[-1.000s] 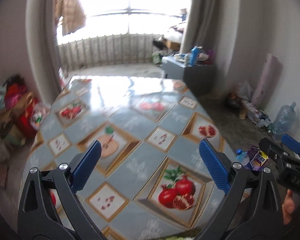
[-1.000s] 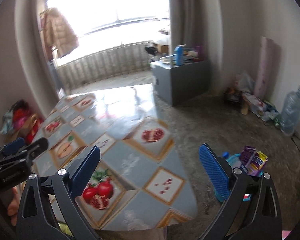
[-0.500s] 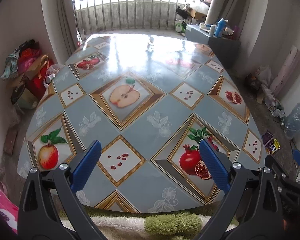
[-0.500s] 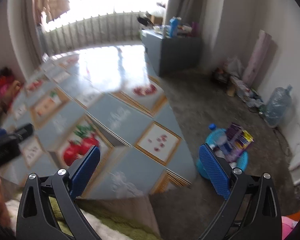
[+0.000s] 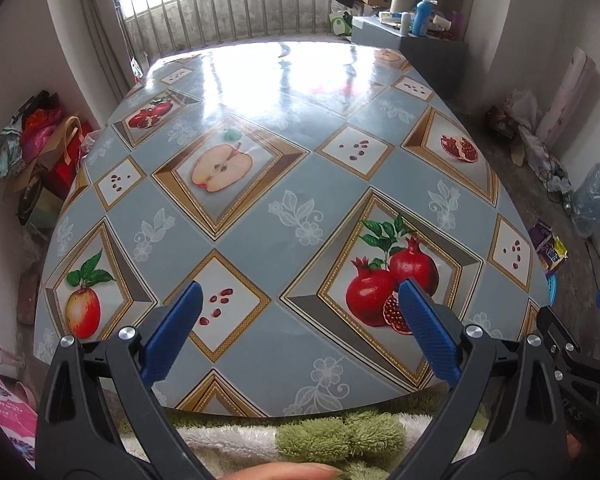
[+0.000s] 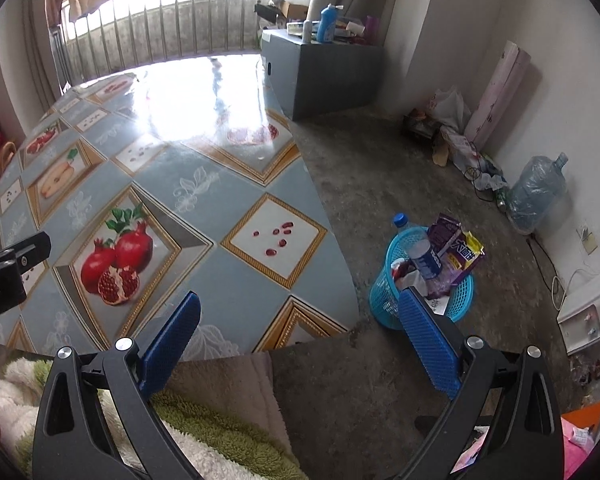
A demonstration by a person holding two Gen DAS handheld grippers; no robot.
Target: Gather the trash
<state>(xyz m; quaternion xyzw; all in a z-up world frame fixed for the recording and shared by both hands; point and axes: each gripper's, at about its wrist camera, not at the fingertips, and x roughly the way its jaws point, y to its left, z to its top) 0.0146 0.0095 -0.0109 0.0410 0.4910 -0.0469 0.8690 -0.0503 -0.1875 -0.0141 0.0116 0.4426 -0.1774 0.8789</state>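
Note:
A blue plastic basket stands on the concrete floor just right of the table. It holds a clear bottle with a blue cap and purple and yellow snack wrappers. My right gripper is open and empty, above the table's near right corner, with its right finger in front of the basket. My left gripper is open and empty over the near edge of the fruit-patterned table. No loose trash shows on the tabletop. In the left wrist view only the basket's rim and the wrappers peek past the table edge.
A green and white fluffy cloth lies below the table's near edge. A grey cabinet with bottles stands at the back. A water jug and clutter line the right wall. Bags pile up left of the table.
Both views have tilted down and drawn back toward the table's near edge, so the fluffy cloth now shows. The basket sits larger and nearer in the right wrist view. Both grippers stay open.

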